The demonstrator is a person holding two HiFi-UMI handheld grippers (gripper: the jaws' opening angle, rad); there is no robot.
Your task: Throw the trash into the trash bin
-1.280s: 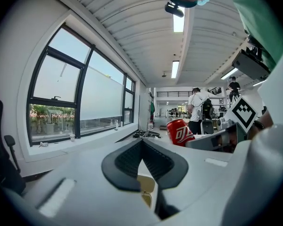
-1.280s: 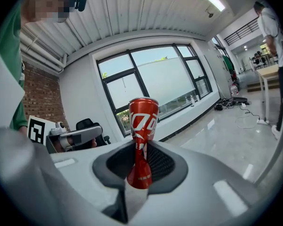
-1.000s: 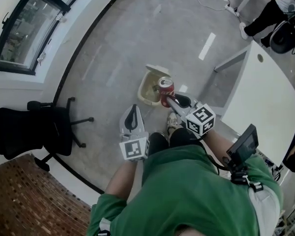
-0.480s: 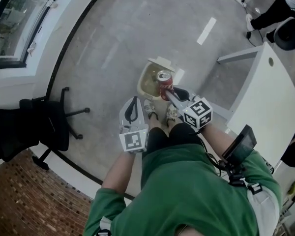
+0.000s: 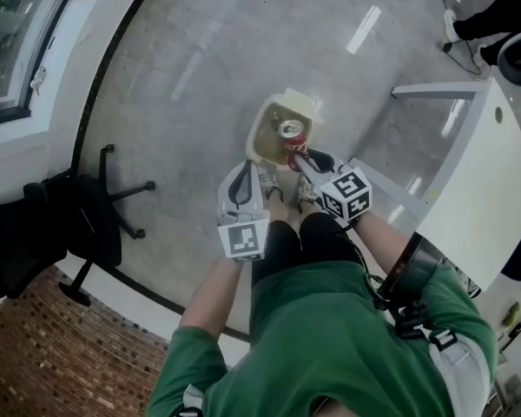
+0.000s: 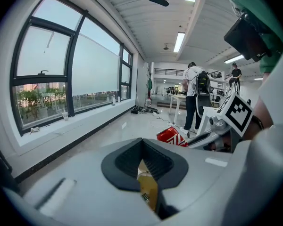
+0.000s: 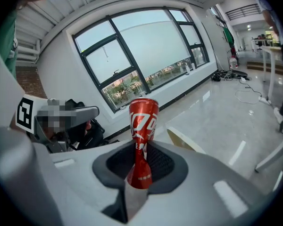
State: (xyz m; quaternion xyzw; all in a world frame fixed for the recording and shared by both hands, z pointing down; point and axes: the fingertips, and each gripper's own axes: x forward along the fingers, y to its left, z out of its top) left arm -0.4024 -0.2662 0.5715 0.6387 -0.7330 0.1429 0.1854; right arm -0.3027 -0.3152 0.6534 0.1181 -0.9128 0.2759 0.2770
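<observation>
A beige trash bin point(image 5: 269, 122) with an open lid stands on the grey floor right ahead of my feet. A crushed red soda can point(image 5: 293, 137) hangs over the bin's near right side, with my right gripper point(image 5: 299, 156) shut on its pinched lower part. In the right gripper view the can point(image 7: 143, 121) stands upright between the dark pads point(image 7: 161, 166), and the bin's rim point(image 7: 185, 139) shows behind it. My left gripper point(image 5: 243, 167) is level with the bin's near left edge, shut, with nothing seen in it. The left gripper view shows its tips point(image 6: 142, 142) closed and the can point(image 6: 172, 136) to the right.
A black office chair point(image 5: 65, 224) stands at the left by the window wall. A white table point(image 5: 473, 172) runs along the right. Brick-patterned flooring point(image 5: 43, 354) lies at the lower left. The person's shoes point(image 5: 267, 183) stand just short of the bin.
The person has stepped closer to the bin. The right gripper has carried the can from the bin's near edge to over its opening. The left gripper stays shut alongside.
</observation>
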